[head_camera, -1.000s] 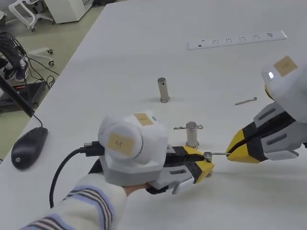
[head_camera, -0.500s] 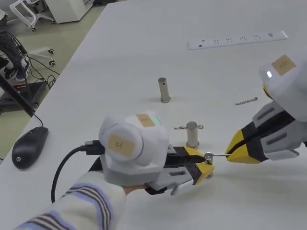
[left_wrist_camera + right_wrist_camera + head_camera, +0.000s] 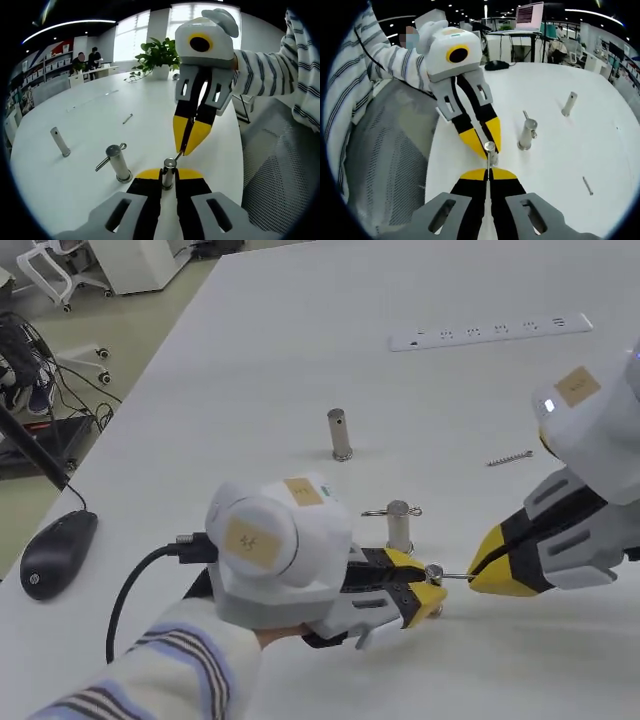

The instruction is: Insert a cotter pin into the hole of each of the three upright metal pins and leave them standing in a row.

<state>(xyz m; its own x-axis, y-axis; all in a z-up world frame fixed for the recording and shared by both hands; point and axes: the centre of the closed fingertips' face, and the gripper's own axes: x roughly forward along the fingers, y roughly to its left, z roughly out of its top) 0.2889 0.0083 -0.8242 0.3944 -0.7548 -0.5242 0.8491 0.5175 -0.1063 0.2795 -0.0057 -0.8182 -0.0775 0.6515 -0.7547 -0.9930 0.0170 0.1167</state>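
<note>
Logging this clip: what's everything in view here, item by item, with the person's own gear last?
metal pins: 3, silver; one bare at the far end of the row, one in the middle, one nearest, clamped in the left gripper
cotter pins: 3, silver; one through the middle pin, one loose on the table, one in the right gripper with its tip at the clamped pin's top
power strip: 1, white, far side of the table
mouse: 1, black, table's left edge
table: 1, white
left gripper: 1, white with yellow tips, shut
right gripper: 1, same colours, shut
sleeve: 1, striped, behind the left gripper
</note>
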